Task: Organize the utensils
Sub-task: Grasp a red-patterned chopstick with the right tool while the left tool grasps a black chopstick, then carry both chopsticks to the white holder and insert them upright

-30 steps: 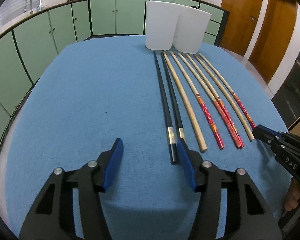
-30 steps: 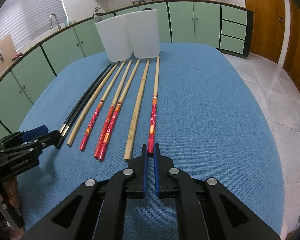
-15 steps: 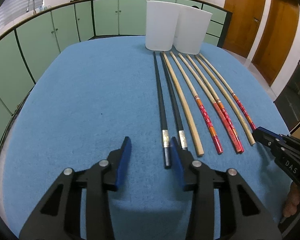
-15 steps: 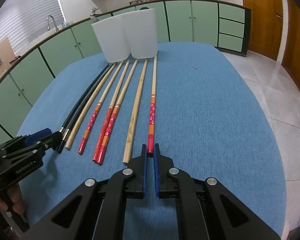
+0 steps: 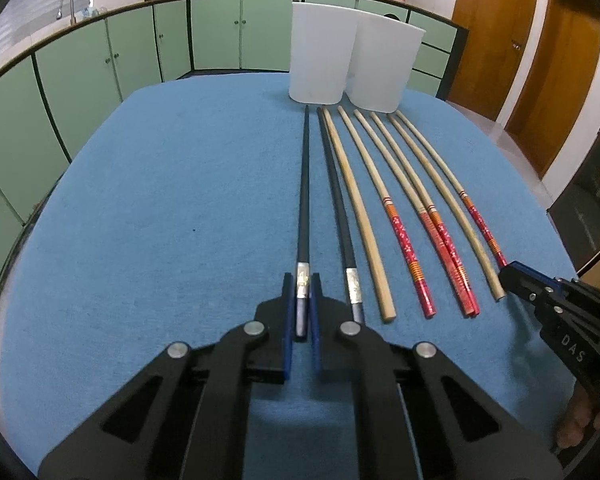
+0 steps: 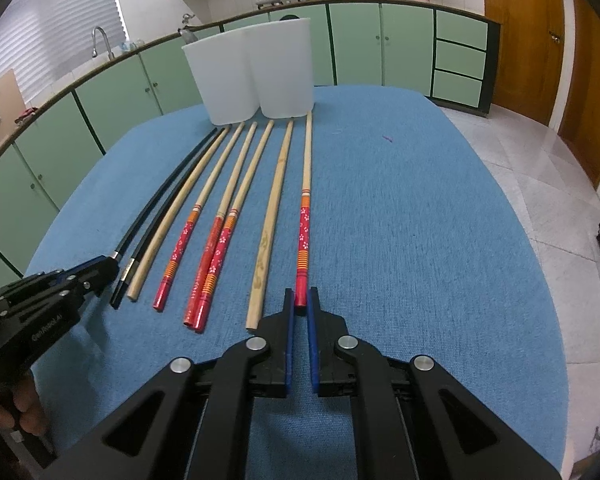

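Two grippers: both down at the near ends of the chopstick row on the blue cloth-covered table point(image 5: 148, 208).
Left gripper point(image 5: 301, 312): its jaws have just been closing and now pinch the silver-banded end of the leftmost black chopstick point(image 5: 303, 208).
Right gripper point(image 6: 300, 312): jaws nearly together around the near tip of the red-patterned bamboo chopstick point(image 6: 305, 236) at the row's right edge; a firm pinch I cannot confirm.
Row between: second black chopstick point(image 5: 338, 204), plain and red-ended sticks, all flat.
Beyond row: two white plastic containers point(image 5: 320, 52), touching, upright.
Meaning: sorting looks barely begun; lifting seems next.
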Demonstrator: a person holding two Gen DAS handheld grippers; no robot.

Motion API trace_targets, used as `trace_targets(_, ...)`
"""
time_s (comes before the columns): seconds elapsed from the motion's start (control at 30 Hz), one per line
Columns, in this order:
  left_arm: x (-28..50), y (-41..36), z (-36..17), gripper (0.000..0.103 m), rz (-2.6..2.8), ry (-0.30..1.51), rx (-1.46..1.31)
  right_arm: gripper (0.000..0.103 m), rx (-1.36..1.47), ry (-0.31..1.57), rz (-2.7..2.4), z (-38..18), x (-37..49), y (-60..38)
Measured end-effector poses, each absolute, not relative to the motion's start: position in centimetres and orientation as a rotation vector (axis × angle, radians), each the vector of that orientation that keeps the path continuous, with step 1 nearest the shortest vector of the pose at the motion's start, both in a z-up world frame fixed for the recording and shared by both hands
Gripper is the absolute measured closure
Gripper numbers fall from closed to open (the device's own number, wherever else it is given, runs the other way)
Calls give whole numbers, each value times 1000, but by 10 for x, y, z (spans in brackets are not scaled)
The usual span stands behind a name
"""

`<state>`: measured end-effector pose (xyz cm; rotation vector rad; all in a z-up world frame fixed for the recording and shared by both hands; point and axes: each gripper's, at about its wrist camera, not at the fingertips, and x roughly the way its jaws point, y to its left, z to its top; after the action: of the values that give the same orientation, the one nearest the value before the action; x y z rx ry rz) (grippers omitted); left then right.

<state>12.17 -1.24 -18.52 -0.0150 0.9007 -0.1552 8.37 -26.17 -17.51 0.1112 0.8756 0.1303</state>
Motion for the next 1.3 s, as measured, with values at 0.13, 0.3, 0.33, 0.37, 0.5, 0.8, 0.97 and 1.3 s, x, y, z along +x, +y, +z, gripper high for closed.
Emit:
trace_targets(0.13,118,-9,-181,97,-169,894,-32,97,109,870,116,-172,82,-265)
trace_targets(0.3,110,-3,-165,97,-160,840,-28,97,109,841,106,-162,79,-273)
trace_targets(0.33,109,-1,-159,97,-158,822,-31,97,108,829,104,-159,78,-275)
trace_targets(0.37,107,1,-153,97,-156,807,-33,97,107,820,103,-156,77,-277)
trace_targets(0.5,103,7,-126,97,-153,734,-37,97,96,775,99,-138,74,-284)
trace_targets(0.8,104,14,-69,97,-161,603,-60,97,94,663,109,-84,73,-296)
trace_targets(0.97,116,13,-48,97,-171,570,-77,97,114,613,130,-52,82,-305)
trace_targets(1.3,138,9,-17,97,-200,541,-65,97,106,577,191,-3,109,-309)
